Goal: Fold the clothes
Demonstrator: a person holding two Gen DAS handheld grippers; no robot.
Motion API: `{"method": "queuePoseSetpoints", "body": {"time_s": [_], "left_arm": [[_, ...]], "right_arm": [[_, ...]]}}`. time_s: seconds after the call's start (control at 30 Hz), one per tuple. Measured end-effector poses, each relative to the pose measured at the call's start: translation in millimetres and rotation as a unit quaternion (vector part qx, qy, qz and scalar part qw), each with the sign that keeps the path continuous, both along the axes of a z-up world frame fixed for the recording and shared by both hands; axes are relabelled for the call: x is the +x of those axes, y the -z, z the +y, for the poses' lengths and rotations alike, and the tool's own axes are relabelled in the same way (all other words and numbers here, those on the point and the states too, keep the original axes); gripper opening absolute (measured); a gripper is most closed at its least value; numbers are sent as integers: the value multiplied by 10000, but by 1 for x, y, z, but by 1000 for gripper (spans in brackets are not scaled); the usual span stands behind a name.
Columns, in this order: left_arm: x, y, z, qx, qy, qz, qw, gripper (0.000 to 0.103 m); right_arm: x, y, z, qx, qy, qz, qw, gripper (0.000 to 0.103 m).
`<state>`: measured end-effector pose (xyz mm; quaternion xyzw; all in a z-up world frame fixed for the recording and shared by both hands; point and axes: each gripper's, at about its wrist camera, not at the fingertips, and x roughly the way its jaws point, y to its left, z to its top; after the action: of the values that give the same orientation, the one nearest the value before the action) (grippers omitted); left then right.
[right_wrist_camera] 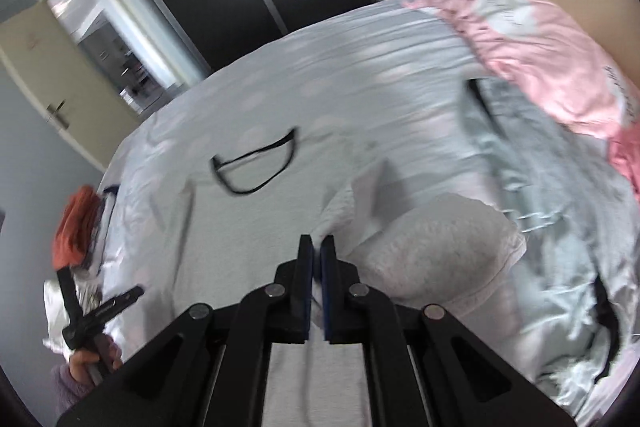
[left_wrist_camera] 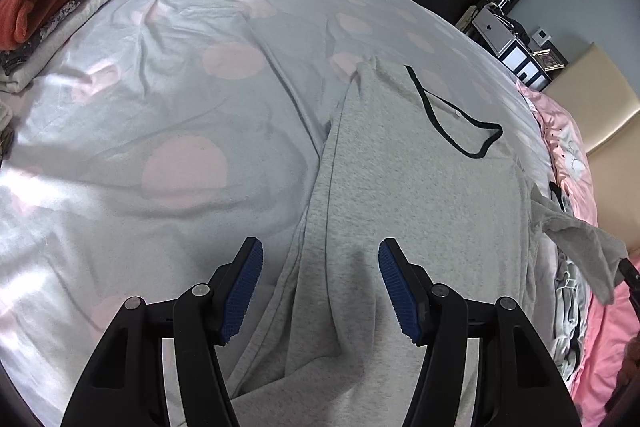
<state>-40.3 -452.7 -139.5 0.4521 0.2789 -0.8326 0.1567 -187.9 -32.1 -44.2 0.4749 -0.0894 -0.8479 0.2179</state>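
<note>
On bed, grey T-shirt (left_wrist_camera: pixel 420 187), sleeve (left_wrist_camera: pixel 584 243) lifted, gripping jaws cropped out.

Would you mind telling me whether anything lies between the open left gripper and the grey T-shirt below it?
Nothing visible does: the left gripper hangs open directly over the grey T-shirt, with only bare fabric between its fingers.

Two wrist views over your bed

Each looks steeply down along its own fingers, close above the bed (left_wrist_camera: pixel 160 107); both share the grey shirt (left_wrist_camera: pixel 420 187) and its black collar (right_wrist_camera: pixel 256 167).
</note>
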Motion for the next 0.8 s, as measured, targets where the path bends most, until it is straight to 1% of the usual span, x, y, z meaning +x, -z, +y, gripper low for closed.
{"method": "queuePoseSetpoints", "body": {"time_s": [0.03, 0.1, 0.17, 0.23, 0.3, 0.37, 0.4, 0.43, 0.53, 0.6, 0.7, 0.8], "left_arm": [[2, -1, -1, -8, -12, 26, 10000, 62], [5, -1, -5, 45, -40, 81, 9999, 62], [8, -1, -6, 148, -14, 131, 9998, 62], [9, -2, -5, 159, 58, 139, 9998, 62], [9, -3, -3, 151, 147, 140, 9997, 62], [9, -5, -1, 199, 226, 169, 9994, 62], [8, -6, 0, 233, 256, 186, 9992, 62], [7, -7, 1, 243, 279, 193, 9991, 62], [6, -10, 3, 215, 343, 192, 9990, 62], [5, -10, 4, 219, 366, 191, 9989, 62], [5, -9, 5, 223, 400, 190, 9988, 62], [4, -9, 6, 228, 433, 188, 9986, 62]], "right_arm": [[5, 3, -17, -14, -183, 10, 9998, 3], [18, 24, -50, 59, -483, -91, 9988, 3], [28, 53, -79, 89, -699, -385, 9968, 3], [34, 77, -97, 107, -888, -725, 9933, 7], [36, 85, -102, 80, -980, -868, 9914, 7], [36, 82, -95, 74, -929, -830, 9922, 11], [36, 78, -89, 86, -859, -766, 9933, 16], [32, 73, -79, 52, -721, -717, 9948, 19], [18, 61, -44, 74, -213, -699, 9973, 20], [11, 63, -23, 113, 122, -750, 9970, 23], [1, 79, 0, 329, 457, -907, 9943, 36], [-6, 98, 6, 402, 490, -1121, 9917, 36]]}}
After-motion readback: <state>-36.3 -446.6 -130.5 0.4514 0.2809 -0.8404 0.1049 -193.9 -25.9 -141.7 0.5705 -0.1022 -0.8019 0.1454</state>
